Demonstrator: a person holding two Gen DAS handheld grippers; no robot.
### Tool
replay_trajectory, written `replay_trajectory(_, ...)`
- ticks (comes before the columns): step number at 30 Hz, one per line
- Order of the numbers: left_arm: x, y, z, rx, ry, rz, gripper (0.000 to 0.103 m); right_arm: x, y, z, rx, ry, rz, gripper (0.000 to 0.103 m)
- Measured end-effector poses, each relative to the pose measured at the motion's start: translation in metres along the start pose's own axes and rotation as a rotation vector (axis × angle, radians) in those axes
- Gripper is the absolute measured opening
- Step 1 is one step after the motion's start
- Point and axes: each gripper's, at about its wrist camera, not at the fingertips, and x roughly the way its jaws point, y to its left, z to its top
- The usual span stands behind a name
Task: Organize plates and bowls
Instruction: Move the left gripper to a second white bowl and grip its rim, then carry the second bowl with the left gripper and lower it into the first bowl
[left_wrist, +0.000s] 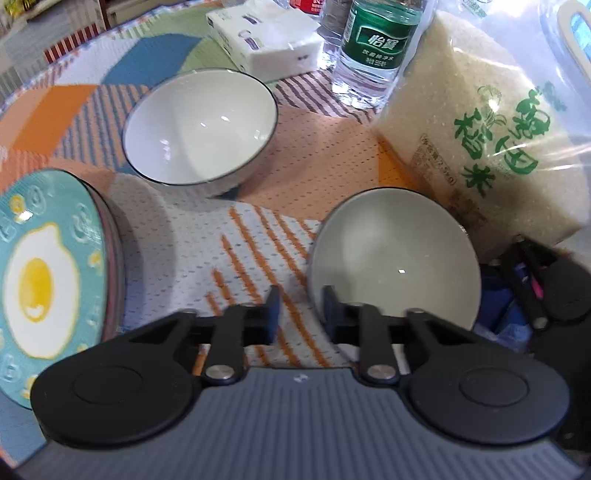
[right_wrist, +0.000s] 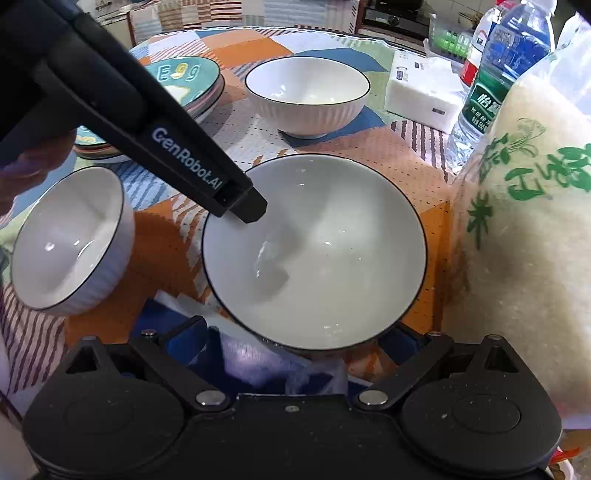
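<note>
A white bowl with a dark rim (right_wrist: 332, 258) sits close before my right gripper (right_wrist: 291, 350); it also shows in the left wrist view (left_wrist: 399, 258). My left gripper (left_wrist: 300, 314) is open, its right finger (left_wrist: 330, 306) at this bowl's near-left rim and its left finger outside. The left gripper's finger (right_wrist: 236, 199) reaches over the rim in the right wrist view. My right gripper's fingertips are hidden under the bowl. A second bowl (left_wrist: 199, 127) stands farther back, also in the right wrist view (right_wrist: 306, 96). A third bowl (right_wrist: 70, 236) is left. A stack of teal egg plates (left_wrist: 48, 280) lies at left.
A bag of rice (left_wrist: 491, 136) stands right of the near bowl, also in the right wrist view (right_wrist: 524, 240). A water bottle (left_wrist: 373, 48) and a tissue pack (left_wrist: 269, 40) stand at the back. A patterned cloth (left_wrist: 207, 251) covers the table.
</note>
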Motion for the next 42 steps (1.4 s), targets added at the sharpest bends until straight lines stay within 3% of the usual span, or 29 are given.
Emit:
replay_trajectory(6,0.004,-0.004,-0.005,-0.001,0.046,-0.004,0.008,0.011,-0.002,0.004,0.055,-0.071,-0.024,0.095)
replay_trajectory(8,0.0,-0.005,-0.009,0.01,0.045,-0.005,0.008,0.009,-0.006,0.004,0.063,-0.077,0.011,0.095)
replay_trajectory(10,-0.008,-0.006,-0.012,0.016,0.036,-0.011,0.008,0.005,-0.008,0.002,0.08,-0.076,0.038,0.095)
replay_trajectory(22,-0.07,-0.023,-0.01,0.135,0.004,0.054,0.009,-0.045,0.017,0.011,0.068,-0.14,-0.002,0.094)
replay_trajectory(33,-0.134,-0.01,-0.001,0.089,-0.075,0.061,0.01,-0.094,0.03,0.042,0.0,-0.201,-0.01,0.095)
replay_trajectory(42,-0.165,0.019,0.023,0.017,-0.135,0.067,0.01,-0.107,0.02,0.08,-0.04,-0.27,0.094,0.095)
